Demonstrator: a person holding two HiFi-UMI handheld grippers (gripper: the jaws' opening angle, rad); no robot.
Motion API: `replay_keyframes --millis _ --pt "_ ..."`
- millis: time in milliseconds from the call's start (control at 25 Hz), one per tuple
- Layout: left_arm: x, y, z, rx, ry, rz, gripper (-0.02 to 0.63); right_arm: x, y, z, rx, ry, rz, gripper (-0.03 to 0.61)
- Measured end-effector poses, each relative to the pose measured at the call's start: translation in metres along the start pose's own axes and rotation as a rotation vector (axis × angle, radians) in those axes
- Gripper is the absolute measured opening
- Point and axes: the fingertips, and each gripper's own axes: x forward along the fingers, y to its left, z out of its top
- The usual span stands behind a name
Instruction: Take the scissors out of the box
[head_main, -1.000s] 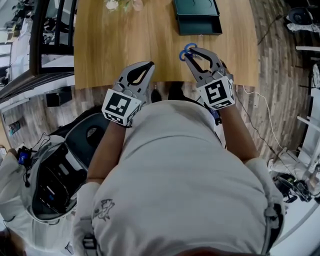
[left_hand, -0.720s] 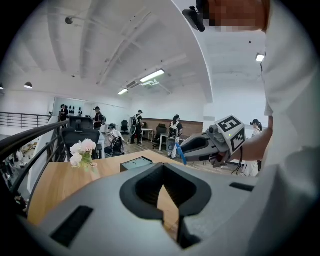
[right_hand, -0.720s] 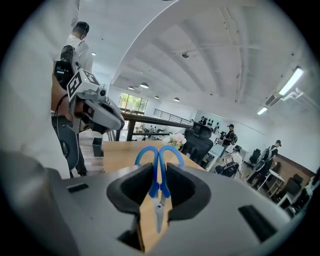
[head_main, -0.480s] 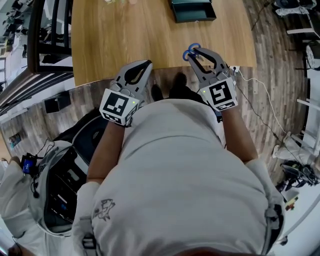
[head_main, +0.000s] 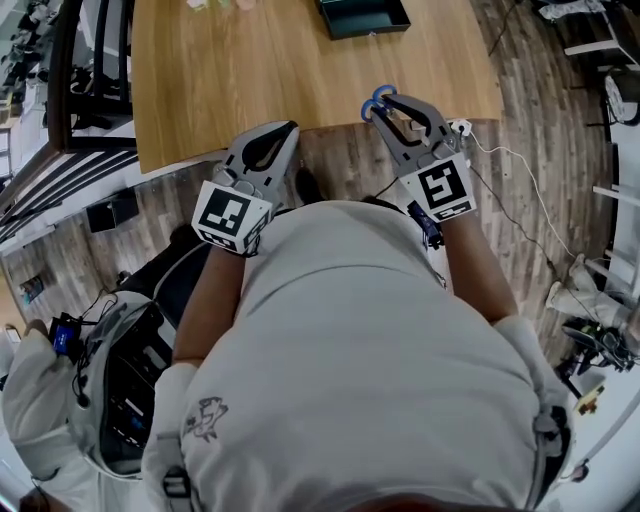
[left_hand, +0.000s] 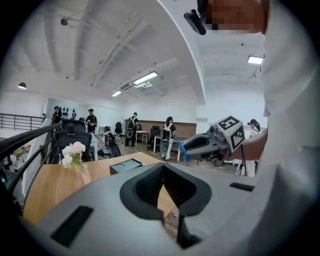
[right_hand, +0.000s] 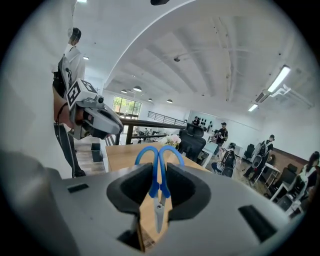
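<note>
The right gripper (head_main: 384, 102) has its fingers clamped on the scissors (head_main: 374, 98). The blue handle loops project past the fingertips; the blades point back between the fingers. The scissors are held in the air over the near edge of the bench (head_main: 250, 80), toward its near right corner, well apart from the dark box (head_main: 363, 17) at the far edge. The left gripper (head_main: 289, 130) is level with the same near edge, further left. Its fingers are together with nothing between them.
</note>
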Motion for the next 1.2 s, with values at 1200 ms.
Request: replay_keyframes --millis 1200 --pt "0.077 -0.247 -0.001 -0.012 0.001 0.1 0.005 -0.251 -0.032 -0.107 0.067 -0.16 0.083 0.097"
